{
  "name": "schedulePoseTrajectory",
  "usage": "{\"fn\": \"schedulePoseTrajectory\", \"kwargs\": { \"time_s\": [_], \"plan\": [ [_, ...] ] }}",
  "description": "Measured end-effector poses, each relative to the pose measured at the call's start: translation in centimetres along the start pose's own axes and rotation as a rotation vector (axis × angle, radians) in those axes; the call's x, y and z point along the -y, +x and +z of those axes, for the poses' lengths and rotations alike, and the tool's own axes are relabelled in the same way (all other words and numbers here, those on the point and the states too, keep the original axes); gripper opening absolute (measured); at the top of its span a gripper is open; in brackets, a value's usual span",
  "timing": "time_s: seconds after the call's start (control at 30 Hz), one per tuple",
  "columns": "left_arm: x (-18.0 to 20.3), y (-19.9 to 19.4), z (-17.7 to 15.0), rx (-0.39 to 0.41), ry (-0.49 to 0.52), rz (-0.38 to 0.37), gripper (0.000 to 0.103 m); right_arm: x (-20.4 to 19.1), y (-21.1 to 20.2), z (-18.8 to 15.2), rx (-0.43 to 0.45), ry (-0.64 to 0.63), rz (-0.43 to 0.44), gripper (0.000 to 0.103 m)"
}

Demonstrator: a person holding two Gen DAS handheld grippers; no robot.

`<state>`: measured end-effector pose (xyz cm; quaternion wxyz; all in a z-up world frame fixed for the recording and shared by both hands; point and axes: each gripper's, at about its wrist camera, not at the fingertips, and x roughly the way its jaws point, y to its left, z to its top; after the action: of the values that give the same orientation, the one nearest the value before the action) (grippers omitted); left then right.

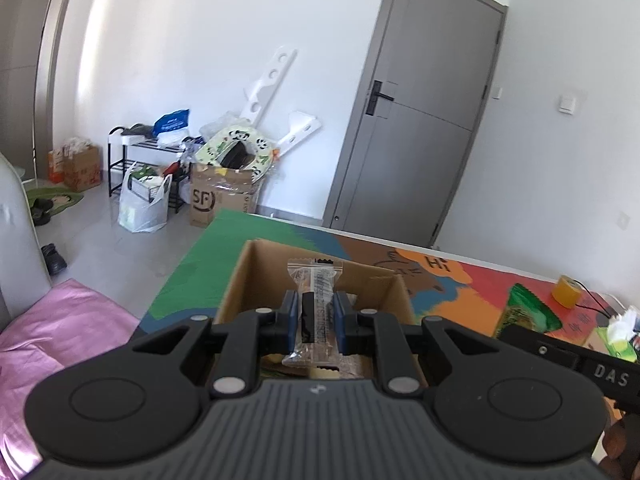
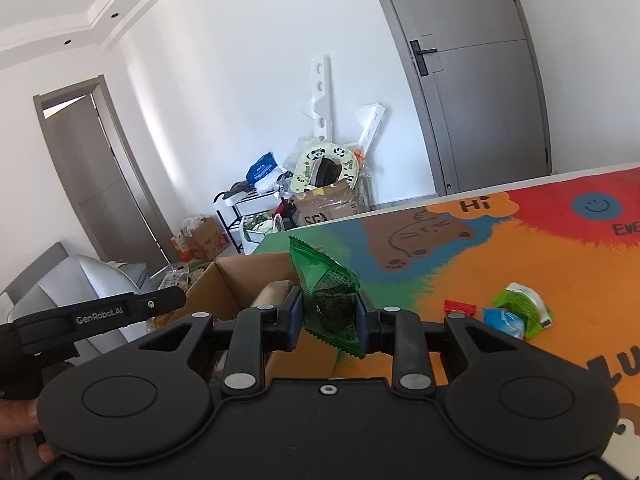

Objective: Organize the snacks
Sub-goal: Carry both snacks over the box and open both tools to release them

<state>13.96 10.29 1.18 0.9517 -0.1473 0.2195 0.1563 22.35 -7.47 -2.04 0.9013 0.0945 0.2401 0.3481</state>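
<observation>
My left gripper [image 1: 315, 314] is shut on a clear-wrapped snack bar [image 1: 316, 300] with a dark filling, held over the open cardboard box [image 1: 240, 280]. Other snacks lie in the bottom of the box. My right gripper [image 2: 329, 312] is shut on a green snack packet [image 2: 326, 292], held at the right rim of the same box [image 2: 224, 280]. That green packet also shows in the left wrist view [image 1: 524, 312]. Loose snacks lie on the colourful mat: a green-and-white packet [image 2: 524, 306], a blue one [image 2: 504, 320] and a red one [image 2: 460, 307].
The colourful mat [image 2: 520, 248] covers the table. A yellow tape roll [image 1: 566, 291] and a tissue pack [image 1: 620, 332] sit at the table's right. A pink cloth [image 1: 48, 340] lies left of the table. Boxes and bags [image 1: 224, 196] clutter the floor by the wall.
</observation>
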Motion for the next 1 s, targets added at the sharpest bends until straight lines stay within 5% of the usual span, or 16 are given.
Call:
{"fn": "schedulePoseTrajectory", "kwargs": {
  "time_s": [0.57, 0.77, 0.83, 1.0],
  "plan": [
    [-3.7, 1.2, 0.4, -0.048, -0.082, 0.016, 0.029, -3.7, 3.8, 1.4, -0.053, -0.055, 0.018, 0.028],
    [-4.7, 0.2, 0.7, -0.029, -0.098, 0.032, 0.042, -5.2, 5.7, 2.0, -0.073, -0.064, 0.029, 0.031],
    [-4.9, 0.1, 0.8, -0.033, -0.102, 0.037, 0.047, -5.6, 5.9, 2.1, -0.077, -0.073, 0.012, 0.045],
    [-4.4, -0.1, 0.8, -0.033, -0.077, 0.031, 0.068, -5.4, 5.1, 1.7, -0.077, -0.061, 0.003, 0.046]
  ]
}}
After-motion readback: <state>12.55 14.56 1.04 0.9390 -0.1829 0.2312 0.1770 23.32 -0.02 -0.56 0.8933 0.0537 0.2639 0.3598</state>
